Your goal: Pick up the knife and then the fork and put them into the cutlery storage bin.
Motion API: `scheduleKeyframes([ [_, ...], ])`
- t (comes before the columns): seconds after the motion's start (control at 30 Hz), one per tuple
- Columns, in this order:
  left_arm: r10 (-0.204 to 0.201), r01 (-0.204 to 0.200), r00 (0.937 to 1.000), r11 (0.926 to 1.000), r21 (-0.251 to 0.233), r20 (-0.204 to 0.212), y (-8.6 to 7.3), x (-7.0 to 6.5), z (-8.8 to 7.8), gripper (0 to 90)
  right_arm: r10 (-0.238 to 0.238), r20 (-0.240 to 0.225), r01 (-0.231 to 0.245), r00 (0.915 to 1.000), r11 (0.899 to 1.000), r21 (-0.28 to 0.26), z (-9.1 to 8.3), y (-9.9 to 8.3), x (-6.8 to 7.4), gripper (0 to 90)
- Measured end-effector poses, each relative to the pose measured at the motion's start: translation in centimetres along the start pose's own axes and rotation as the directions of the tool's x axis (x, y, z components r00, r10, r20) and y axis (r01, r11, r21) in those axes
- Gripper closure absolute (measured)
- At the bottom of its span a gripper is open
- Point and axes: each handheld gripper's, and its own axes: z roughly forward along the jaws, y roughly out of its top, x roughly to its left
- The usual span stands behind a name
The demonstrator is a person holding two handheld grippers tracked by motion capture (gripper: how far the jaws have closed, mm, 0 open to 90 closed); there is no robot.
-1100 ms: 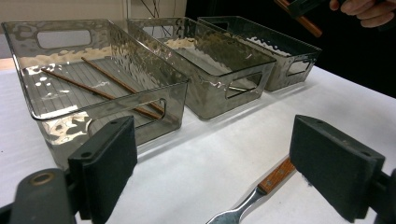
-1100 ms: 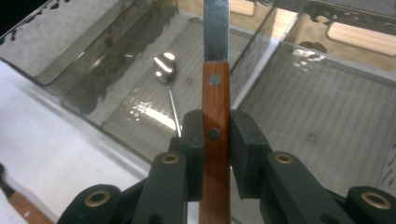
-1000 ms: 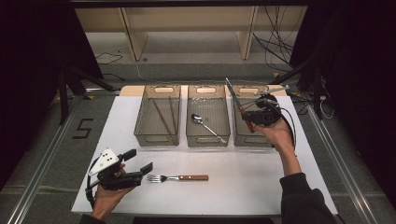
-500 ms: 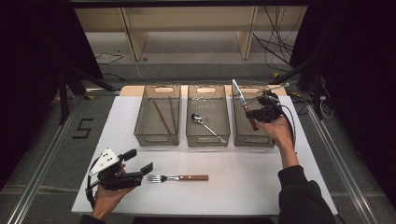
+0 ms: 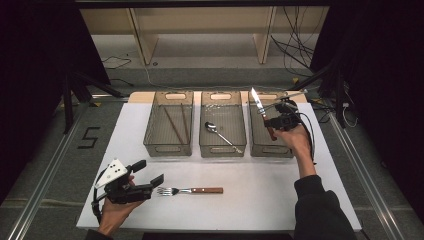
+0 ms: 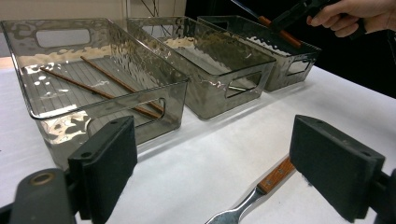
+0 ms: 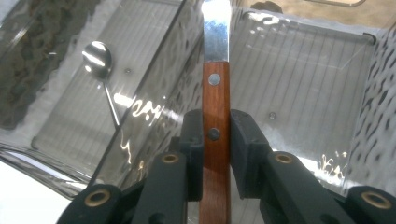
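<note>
The right claw clamps the wooden-handled steel knife over the right-hand clear ribbed plastic bin below it — lower it flat, blade clear of the walls, then let go.

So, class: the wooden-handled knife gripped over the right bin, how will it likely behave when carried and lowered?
The knife looks stiff, steel blade riveted to wood, so it shouldn't flop. The right gripper clamps only the handle's flat sides, so it might pivot. Released over the right bin, it would probably clatter, not break.
</note>
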Motion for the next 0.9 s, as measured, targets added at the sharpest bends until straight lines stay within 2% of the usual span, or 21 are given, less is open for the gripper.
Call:
scheduleKeyframes([
  [0.4,0.002,-0.002,1.0,1.0,0.001,0.002,0.0,-0.1,0.0,14.8,0.03,0.018,-0.031,0.9994,0.999,0.033,1.3,-0.6,-0.3,76.8],
  [0.53,0.001,-0.001,1.0,1.0,0.002,0.002,0.0,-0.1,0.0,14.8,0.024,0.037,-0.025,0.999,0.999,0.045,1.6,-0.7,-0.1,76.8],
  [0.8,0.001,-0.001,1.0,1.0,0.003,0.002,0.0,-0.1,0.0,14.8,0.043,0.057,-0.046,0.9975,0.997,0.054,2.2,-0.7,-0.1,76.2],
  [0.87,0.001,-0.001,1.0,1.0,0.004,0.003,0.0,-0.1,0.1,14.7,0.051,0.057,-0.054,0.9971,0.996,0.064,2.4,-0.7,-0.1,74.6],
  [0.9,0.0,0.0,1.0,1.0,0.005,0.004,0.0,-0.1,0.1,14.7,0.057,0.044,-0.06,0.9974,0.996,0.072,2.5,-0.7,-0.1,69.3],
])
